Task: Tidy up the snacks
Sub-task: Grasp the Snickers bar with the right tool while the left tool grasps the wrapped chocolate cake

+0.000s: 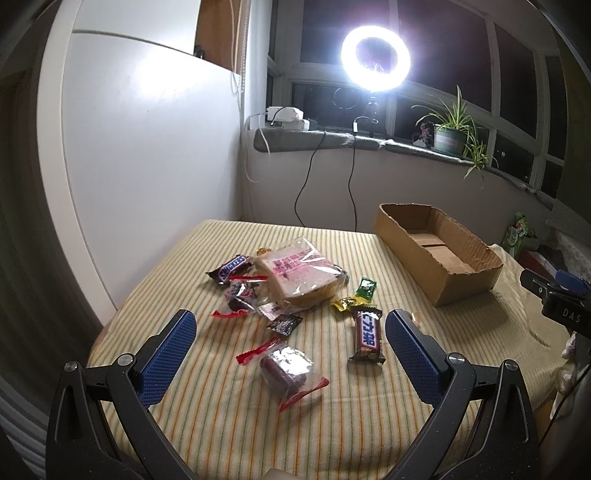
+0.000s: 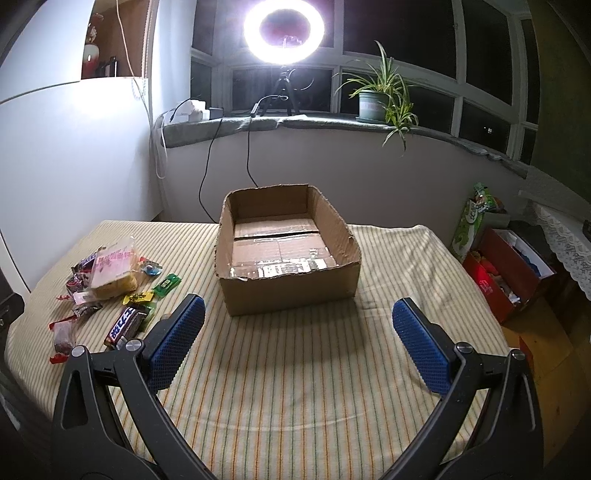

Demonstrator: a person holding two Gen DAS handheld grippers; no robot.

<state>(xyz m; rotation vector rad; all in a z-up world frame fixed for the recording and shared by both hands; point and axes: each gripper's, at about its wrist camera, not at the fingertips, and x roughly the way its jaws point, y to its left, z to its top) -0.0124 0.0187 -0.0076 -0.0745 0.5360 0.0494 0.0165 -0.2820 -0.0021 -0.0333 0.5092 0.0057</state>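
Note:
A pile of snacks lies on the striped tablecloth [image 1: 229,413]: a bagged bread slice [image 1: 301,275], a Snickers bar [image 1: 231,268], a second brown bar [image 1: 366,336], a clear packet with a dark sweet [image 1: 286,367], a green candy [image 1: 366,287] and a yellow one [image 1: 351,303]. My left gripper [image 1: 290,328] hovers open above the clear packet, holding nothing. An open cardboard box [image 2: 291,280] sits at mid-table, with no snack visible inside. My right gripper [image 2: 299,314] stands open just in front of the box, nothing between its fingers. The snack pile [image 2: 110,284] lies to its left.
A ring light [image 2: 283,27] on a tripod and a potted plant [image 2: 373,105] stand on the windowsill behind the table. Cables hang down the wall. Red boxes [image 2: 506,273] and a green carton [image 2: 472,221] sit right of the table. White wall on the left.

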